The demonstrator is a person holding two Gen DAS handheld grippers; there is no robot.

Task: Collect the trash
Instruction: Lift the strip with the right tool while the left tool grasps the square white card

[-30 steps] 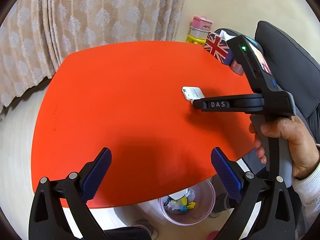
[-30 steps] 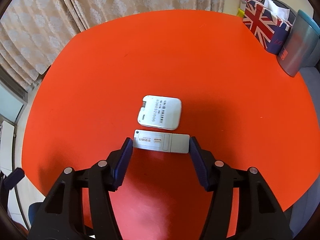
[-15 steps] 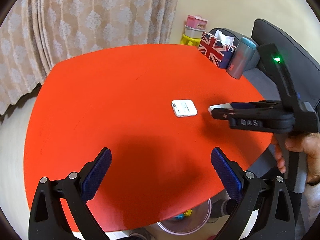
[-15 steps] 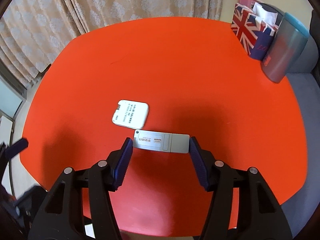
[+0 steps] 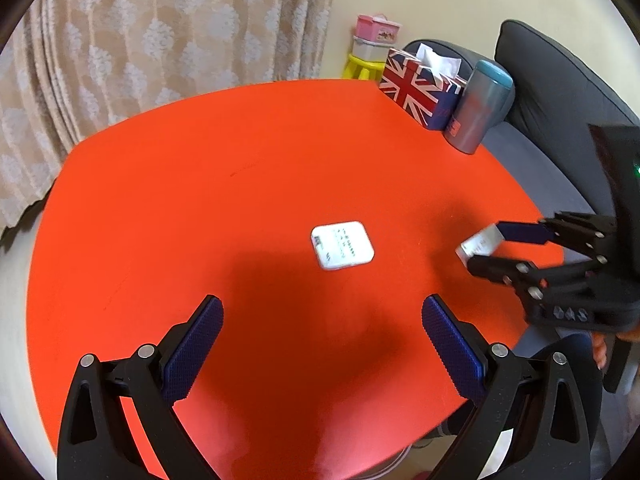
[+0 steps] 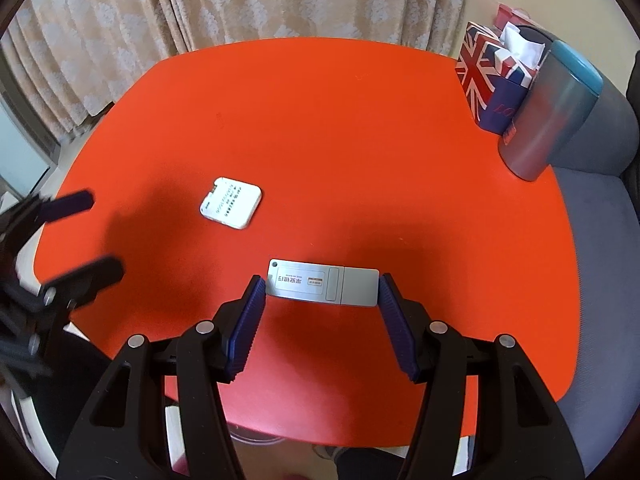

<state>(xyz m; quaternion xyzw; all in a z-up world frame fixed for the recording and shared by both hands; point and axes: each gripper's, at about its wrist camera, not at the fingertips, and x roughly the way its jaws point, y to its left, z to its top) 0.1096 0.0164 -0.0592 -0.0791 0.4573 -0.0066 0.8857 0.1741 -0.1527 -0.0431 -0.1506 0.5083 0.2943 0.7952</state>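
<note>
While the right claw (image 6: 322, 290) hangs above the orange worktop (image 6: 320, 128), it holds a flat silver stick (image 6: 323, 282) by its two short ends. The blue pads (image 6: 251, 312) press on the stick from each side, and the stick is up off the worktop, with its dark shadow lying under it. From the left wrist view the same stick (image 5: 478, 245) shows at the right edge, a bit blurred, pinched in the right claw (image 5: 486, 246).

The left claw (image 5: 322, 344) is spread wide with nothing between its fingers (image 5: 196, 344). It floats over the near side of the worktop (image 5: 200, 184) and makes a big shadow there.

A small white square packet (image 5: 342, 245) with tiny dark print lies flat on the worktop, near the middle. It sits apart from both claws. In the right wrist view the packet (image 6: 231, 202) is to the left of the held stick, and the left claw (image 6: 84, 236) shows blurred at the left edge.

At the far right corner of the worktop stands a flag tissue box (image 5: 416, 92) with white paper poking out. Just beside it stands a grey cup with a blue lid (image 5: 478, 108). A patterned curtain (image 5: 160, 40) hangs behind, and a grey sofa (image 5: 560, 92) is on the right.
</note>
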